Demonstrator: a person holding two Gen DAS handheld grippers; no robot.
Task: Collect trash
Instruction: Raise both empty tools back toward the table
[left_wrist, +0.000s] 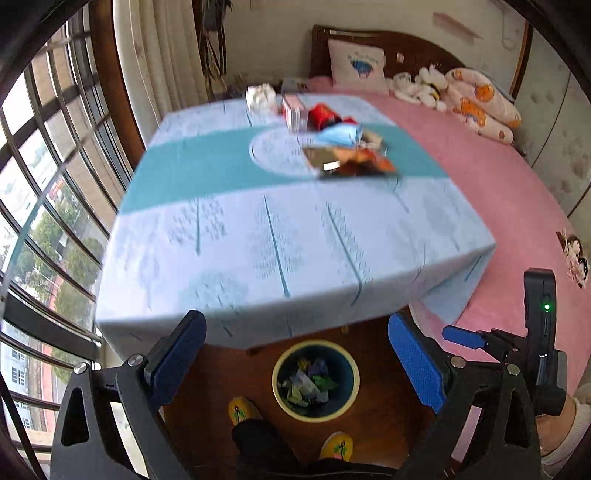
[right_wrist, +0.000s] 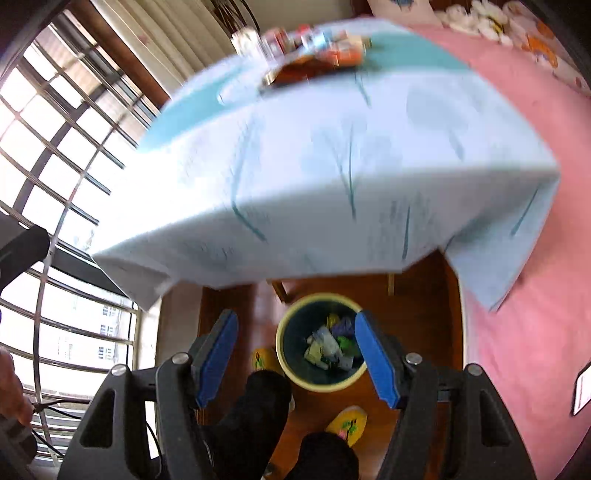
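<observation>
Both tools empty above the bin

We hold the left tool (left_wrist: 297, 363) and right tool (right_wrist: 297, 356) wide apart; the bin (left_wrist: 280, 360) of trash (left_wrist: 308, 382) sits below them, more trash (left_wrist: 347, 151) on the surface (left_wrist: 258, 229) ahead.

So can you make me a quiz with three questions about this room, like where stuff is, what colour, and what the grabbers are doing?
1. Where is the trash bin?
A. on the bed
B. on the floor by the table
C. on the table

2. What colour are the gripper pads?
A. blue
B. red
C. green

3. How are the left gripper and right gripper?
A. both squeezing wrappers
B. one shut, one open
C. both open and empty

Answers:
1 B: the bin stands on the wooden floor just past the tablecloth's edge.
2 A: the pads on the fingers are bright blue.
3 C: both pairs of jaws stand apart with nothing between them.
</observation>
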